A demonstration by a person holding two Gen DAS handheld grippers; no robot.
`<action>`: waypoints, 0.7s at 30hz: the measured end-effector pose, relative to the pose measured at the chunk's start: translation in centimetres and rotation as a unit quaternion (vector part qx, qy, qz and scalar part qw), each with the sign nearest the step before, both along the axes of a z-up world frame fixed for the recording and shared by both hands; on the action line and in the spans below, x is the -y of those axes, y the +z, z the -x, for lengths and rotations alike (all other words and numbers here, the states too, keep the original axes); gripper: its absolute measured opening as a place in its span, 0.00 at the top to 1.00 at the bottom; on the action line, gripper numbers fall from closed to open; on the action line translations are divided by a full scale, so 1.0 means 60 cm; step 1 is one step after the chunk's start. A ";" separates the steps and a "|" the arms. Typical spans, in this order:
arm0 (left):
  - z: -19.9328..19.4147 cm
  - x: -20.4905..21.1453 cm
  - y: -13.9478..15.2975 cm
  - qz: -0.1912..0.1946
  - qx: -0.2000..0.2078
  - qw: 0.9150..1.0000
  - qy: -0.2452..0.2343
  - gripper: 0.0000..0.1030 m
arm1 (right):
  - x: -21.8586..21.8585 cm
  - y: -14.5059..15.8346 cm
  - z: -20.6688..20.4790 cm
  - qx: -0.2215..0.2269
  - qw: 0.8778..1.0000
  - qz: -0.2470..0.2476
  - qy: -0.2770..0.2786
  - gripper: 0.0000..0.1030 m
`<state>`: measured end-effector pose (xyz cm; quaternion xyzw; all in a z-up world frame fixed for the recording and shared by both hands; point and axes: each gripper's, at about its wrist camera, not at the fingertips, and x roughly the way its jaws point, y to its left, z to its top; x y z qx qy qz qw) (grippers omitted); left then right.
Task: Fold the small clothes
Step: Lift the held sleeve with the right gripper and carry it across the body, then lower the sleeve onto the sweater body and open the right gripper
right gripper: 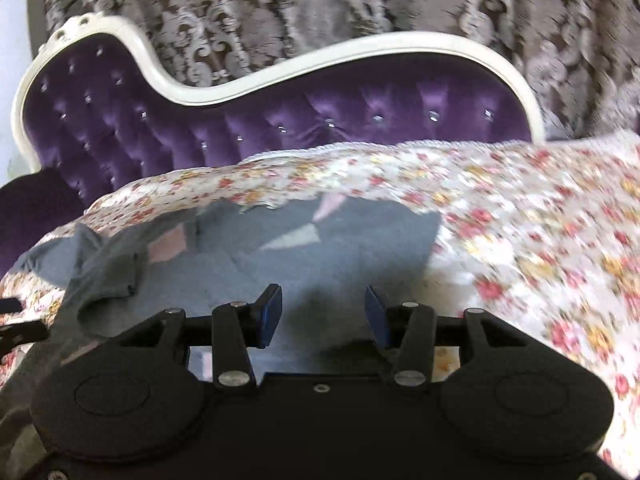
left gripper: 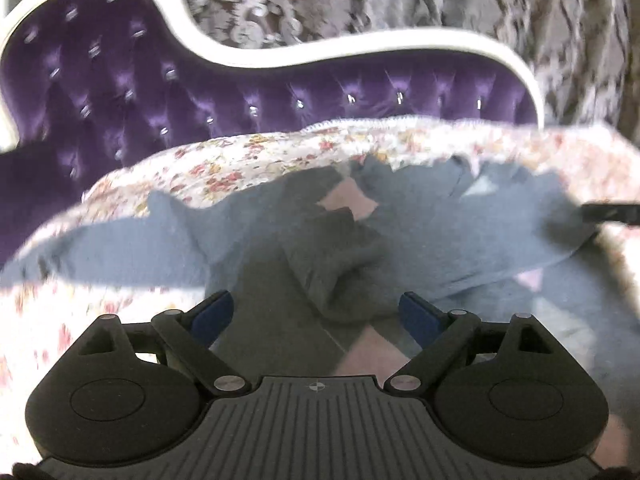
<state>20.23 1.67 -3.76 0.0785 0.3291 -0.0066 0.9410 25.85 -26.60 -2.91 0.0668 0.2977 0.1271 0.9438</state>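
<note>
A small grey garment point(left gripper: 440, 240) with pink and white triangle patches lies spread on a floral cover point(left gripper: 240, 164). One dark grey sleeve or flap point(left gripper: 332, 264) is folded across its middle. My left gripper point(left gripper: 318, 312) hovers just above that fold with its blue pads point(left gripper: 216, 312) far apart and nothing pinched. In the right wrist view the same garment point(right gripper: 320, 256) lies under my right gripper point(right gripper: 324, 308), whose jaws stand partly apart over the grey cloth without pressing on it. A black finger of the right gripper point(left gripper: 608, 212) shows at the garment's right edge.
Behind the floral cover point(right gripper: 520, 220) rises a purple tufted sofa back point(right gripper: 280, 120) with a curved white frame point(right gripper: 360, 46). A grey patterned curtain point(right gripper: 280, 0) hangs beyond it. To the right of the garment the floral cover runs on bare.
</note>
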 end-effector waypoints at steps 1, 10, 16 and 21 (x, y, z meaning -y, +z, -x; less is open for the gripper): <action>-0.010 0.006 -0.007 -0.010 0.001 1.000 -0.003 0.18 | 0.003 -0.002 0.002 0.000 1.000 0.000 -0.002 0.46; -0.084 -0.009 -0.051 -0.039 -0.011 0.999 0.019 0.33 | 0.029 -0.011 -0.015 0.002 1.000 -0.013 -0.019 0.46; -0.096 -0.118 -0.045 0.111 -0.029 0.988 0.102 0.34 | 0.058 -0.022 -0.061 -0.012 0.998 -0.037 -0.042 0.46; -0.065 -0.140 -0.030 0.118 -0.009 0.986 0.118 0.34 | 0.076 -0.043 -0.102 -0.039 0.995 -0.061 -0.061 0.46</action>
